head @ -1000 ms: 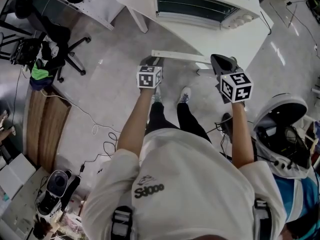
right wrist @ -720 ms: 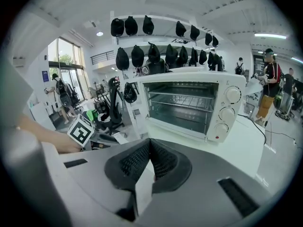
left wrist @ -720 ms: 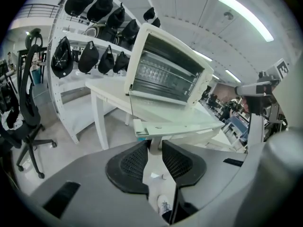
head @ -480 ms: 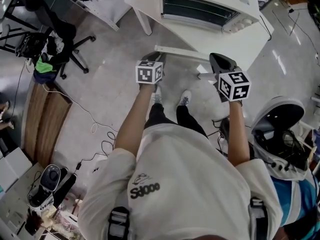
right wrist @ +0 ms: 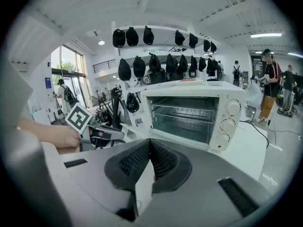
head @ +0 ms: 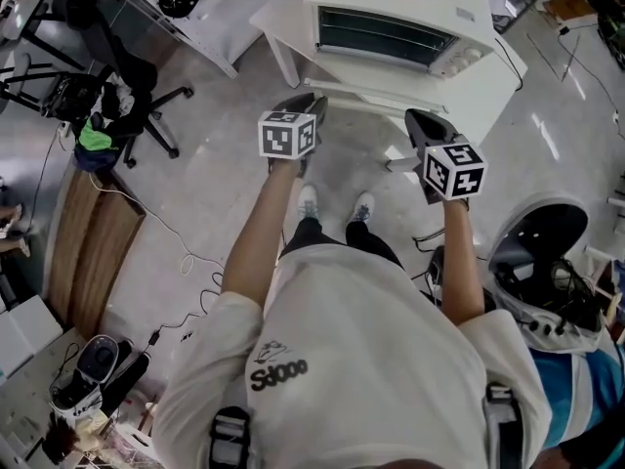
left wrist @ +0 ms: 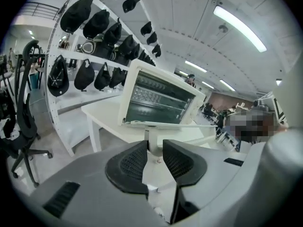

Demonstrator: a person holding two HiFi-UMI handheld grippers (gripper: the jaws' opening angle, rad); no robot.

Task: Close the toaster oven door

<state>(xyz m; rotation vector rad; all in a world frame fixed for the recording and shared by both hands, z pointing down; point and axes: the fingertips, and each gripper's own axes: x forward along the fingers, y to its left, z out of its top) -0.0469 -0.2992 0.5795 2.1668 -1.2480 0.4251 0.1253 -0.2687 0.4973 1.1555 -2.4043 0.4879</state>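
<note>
A white toaster oven (head: 391,18) stands on a white table (head: 488,76), and its door (head: 381,86) hangs open, flat out over the front edge. My left gripper (head: 305,104) is just short of the door's left end. Its jaws are opening, with a narrow gap and nothing in it. In the left gripper view the door's edge (left wrist: 161,124) shows just above my left gripper (left wrist: 155,148). My right gripper (head: 418,122) hangs shut and empty near the door's right end. The right gripper view has the oven (right wrist: 189,115) with its racks beyond my right gripper (right wrist: 150,143).
An office chair (head: 137,106) stands on the floor to the left, and cables (head: 186,252) trail beside my legs. A round helmet-like device (head: 547,252) sits at the right. Shelves of black caps (left wrist: 94,32) lie behind the table. A person (right wrist: 271,89) stands far off.
The table and oven have drawn nearer in the head view. Both grippers have moved forward and up to the open door's front edge.
</note>
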